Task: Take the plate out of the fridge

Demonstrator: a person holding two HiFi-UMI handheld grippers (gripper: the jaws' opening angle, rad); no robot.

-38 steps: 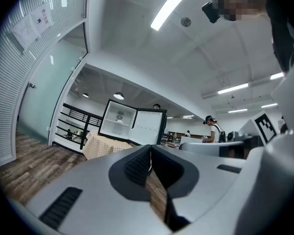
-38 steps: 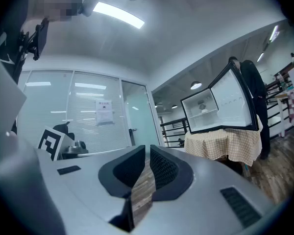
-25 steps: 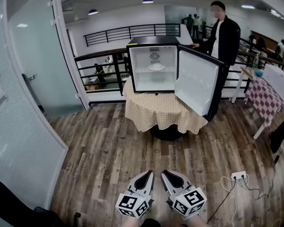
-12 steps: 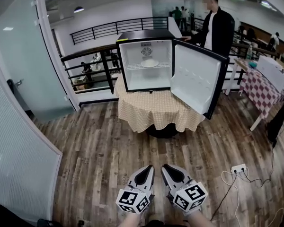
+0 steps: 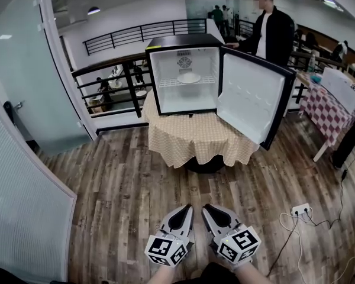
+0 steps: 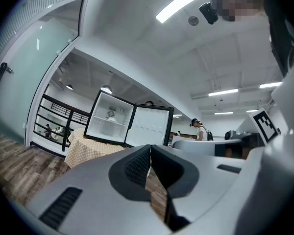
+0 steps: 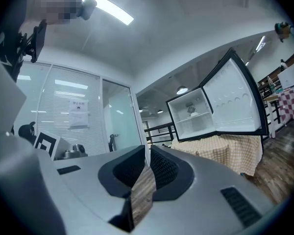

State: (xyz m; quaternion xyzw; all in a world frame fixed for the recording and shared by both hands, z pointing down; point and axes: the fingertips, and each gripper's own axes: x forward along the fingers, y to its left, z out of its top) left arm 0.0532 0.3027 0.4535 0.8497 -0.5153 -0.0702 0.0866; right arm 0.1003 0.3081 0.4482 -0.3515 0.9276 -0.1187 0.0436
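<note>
The fridge [image 5: 186, 76] stands open on a cloth-covered table [image 5: 195, 141], well ahead of me across the wooden floor [image 5: 124, 188]. Its door [image 5: 251, 99] hangs wide on the fridge's right as I see it. A person [image 5: 275, 34] stands just behind that door, one hand near the fridge's top. The plate [image 5: 189, 77] lies on the shelf inside the fridge, in the upper half and about centred. It is white against the white lining, so it is easy to lose.

The left gripper [image 5: 186, 209] and right gripper [image 5: 208, 209] sit side by side, well short of the fridge. Each has its jaws pressed together with nothing between them.

I judge this to be the approach, with the reach not yet begun. To do it well, I keep the fridge cavity centred and come in square to its opening, clear of the door's free edge. I spread one pair of jaws before it crosses into the fridge. I bring it in level with the shelf so one jaw can slip under the plate's near rim.
</note>
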